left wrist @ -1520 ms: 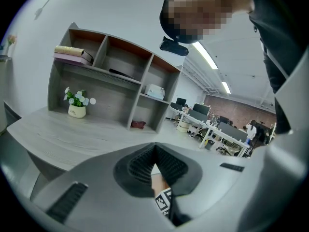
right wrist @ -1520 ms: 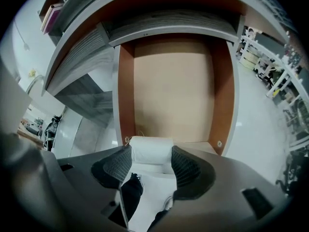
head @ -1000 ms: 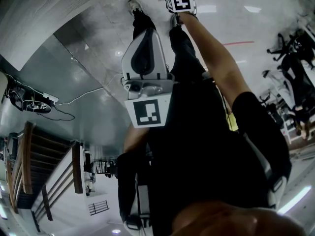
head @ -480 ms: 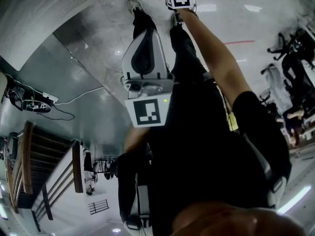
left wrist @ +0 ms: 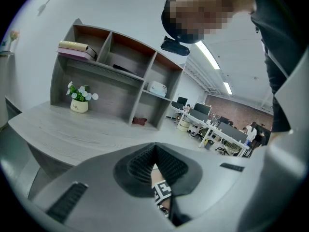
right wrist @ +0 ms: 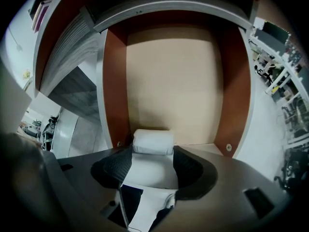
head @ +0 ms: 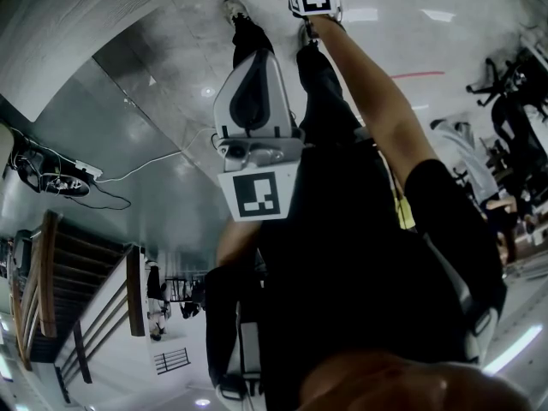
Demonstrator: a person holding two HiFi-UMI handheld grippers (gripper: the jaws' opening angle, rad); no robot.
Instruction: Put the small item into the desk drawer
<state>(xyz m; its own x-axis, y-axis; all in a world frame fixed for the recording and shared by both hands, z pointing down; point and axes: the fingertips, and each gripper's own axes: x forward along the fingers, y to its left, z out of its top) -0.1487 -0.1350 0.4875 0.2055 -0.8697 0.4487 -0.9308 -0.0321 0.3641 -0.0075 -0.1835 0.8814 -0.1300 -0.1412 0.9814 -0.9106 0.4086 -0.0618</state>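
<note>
In the head view, the pale glossy floor point(head: 163, 101) fills the frame from 9 to 12 o'clock. The person's dark-clothed body takes up the half from 3 to 6 o'clock.

The left gripper view shows a grey wood-grain desk point(left wrist: 72, 129) running out toward 9 o'clock. A shelf unit point(left wrist: 120, 76) stands on it at about 10 o'clock, divided into open compartments. An open office with rows of tables lies far off at 3 o'clock.

The right gripper view looks straight into the open drawer point(right wrist: 169, 81). Its beige bottom fills the centre, with brown side walls at 9 and 3 o'clock.

The left gripper point(left wrist: 154, 151) is held up near the middle of the head view. Its ribbed pads meet at the tips and nothing is between them.

The right gripper point(right wrist: 153, 153) reaches out at the end of a bare arm point(head: 368, 92). It sits at 12 o'clock in the head view, with only its marker cube point(head: 310, 1) clear of the frame edge. Its jaws are partly closed onto the small item point(right wrist: 153, 142), a white soft-looking roll. The roll's end pokes past the fingertips at 6 o'clock, over the near end of the drawer bottom. I cannot tell whether it touches the bottom.

A small pot of white flowers point(left wrist: 79, 100) stands on the desk at 9 o'clock, in front of the shelf unit. Stacked books point(left wrist: 75, 50) lie on the shelf unit's top left tier.
</note>
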